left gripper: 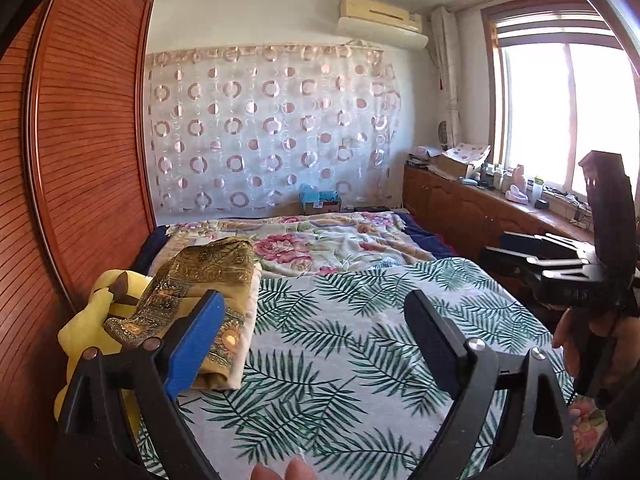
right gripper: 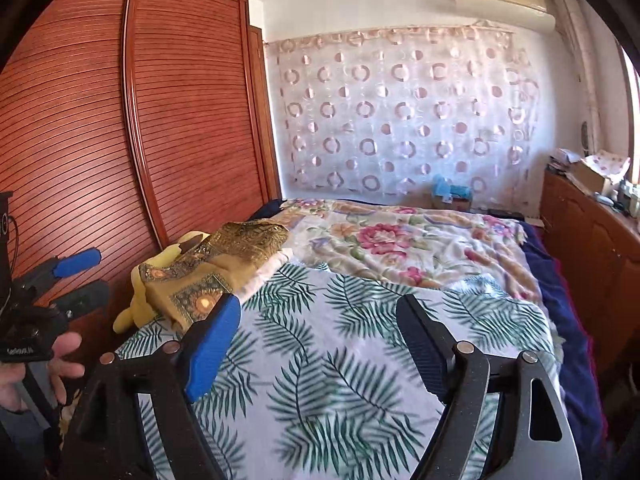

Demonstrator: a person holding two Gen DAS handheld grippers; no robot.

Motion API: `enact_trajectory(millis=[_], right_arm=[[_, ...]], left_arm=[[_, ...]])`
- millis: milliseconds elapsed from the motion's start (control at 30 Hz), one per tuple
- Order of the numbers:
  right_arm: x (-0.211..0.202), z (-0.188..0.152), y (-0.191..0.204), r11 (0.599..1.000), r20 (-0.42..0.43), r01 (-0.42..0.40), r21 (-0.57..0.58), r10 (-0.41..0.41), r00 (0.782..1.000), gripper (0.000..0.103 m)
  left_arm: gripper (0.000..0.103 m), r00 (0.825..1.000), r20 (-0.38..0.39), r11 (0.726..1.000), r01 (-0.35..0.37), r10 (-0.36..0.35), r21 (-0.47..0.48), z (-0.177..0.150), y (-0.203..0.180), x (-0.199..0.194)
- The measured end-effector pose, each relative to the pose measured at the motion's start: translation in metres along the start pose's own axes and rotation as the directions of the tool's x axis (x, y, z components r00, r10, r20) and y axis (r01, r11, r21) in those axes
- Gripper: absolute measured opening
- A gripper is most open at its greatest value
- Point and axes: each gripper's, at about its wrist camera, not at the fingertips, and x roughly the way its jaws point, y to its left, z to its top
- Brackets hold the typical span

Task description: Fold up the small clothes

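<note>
A mustard-yellow garment with gold patterned bands [left gripper: 200, 292] lies folded on a white cloth at the left edge of the bed, also in the right wrist view [right gripper: 216, 272]. My left gripper [left gripper: 316, 328] is open and empty, held above the palm-leaf sheet [left gripper: 340, 340] just right of the garment. My right gripper [right gripper: 316, 336] is open and empty above the same sheet [right gripper: 340, 360]. Each gripper shows in the other's view: the right one [left gripper: 532, 256] at the right, the left one [right gripper: 76, 276] at the left.
A yellow plush toy [left gripper: 92, 320] lies against the folded garment by the red-brown wardrobe [left gripper: 80, 140]. A floral blanket [left gripper: 320, 240] covers the far half of the bed. A wooden cabinet [left gripper: 480, 208] with clutter stands under the window at the right.
</note>
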Motion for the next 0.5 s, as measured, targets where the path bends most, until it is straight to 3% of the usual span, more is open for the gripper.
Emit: enact_trajectory(millis=[333,500], right_arm=[[-0.049,-0.014,0.017,0.996,0.007,0.066,0.058,-0.066,0.998,0.083],[-0.08,-0.017,0.027,0.992,0.055,0.113,0.063,-0.116,0.992,0.083]], left_arm=[[0.092,0.999,-0.035,1.0,0.022,-0.022,-0.005,-0.006,-0.03,-0.018],[0.092,0.999,-0.037,1.0,0.03,-0.03,-0.006,-0.002,-0.045,-0.027]])
